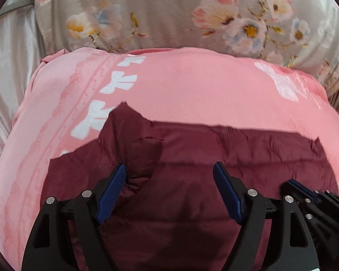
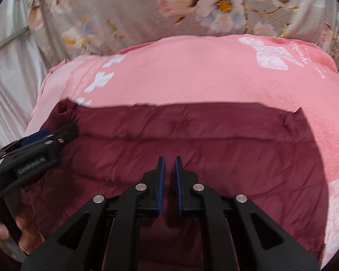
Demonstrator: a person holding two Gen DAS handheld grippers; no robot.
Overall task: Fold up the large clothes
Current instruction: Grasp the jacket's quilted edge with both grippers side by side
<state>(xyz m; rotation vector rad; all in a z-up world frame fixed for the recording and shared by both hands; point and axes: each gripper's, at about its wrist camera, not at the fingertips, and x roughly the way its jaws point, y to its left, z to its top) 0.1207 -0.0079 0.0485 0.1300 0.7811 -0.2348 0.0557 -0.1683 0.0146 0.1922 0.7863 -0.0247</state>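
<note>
A maroon puffer jacket (image 1: 192,158) lies folded on a pink blanket (image 1: 180,90); it also shows in the right wrist view (image 2: 192,140). My left gripper (image 1: 169,171) is open just above the jacket, its left finger pad (image 1: 111,194) touching a raised fold of maroon fabric (image 1: 144,155). It appears from the side in the right wrist view (image 2: 49,135) at the jacket's left end. My right gripper (image 2: 168,164) hovers over the jacket's middle, jaws nearly closed with a narrow gap and nothing between them. It shows at the lower right of the left wrist view (image 1: 305,189).
The pink blanket (image 2: 214,72) with white bow prints lies on a grey floral bedsheet (image 1: 169,11). A pale satin sheet (image 1: 6,72) runs along the left. A hand (image 2: 22,232) holds the left gripper's handle.
</note>
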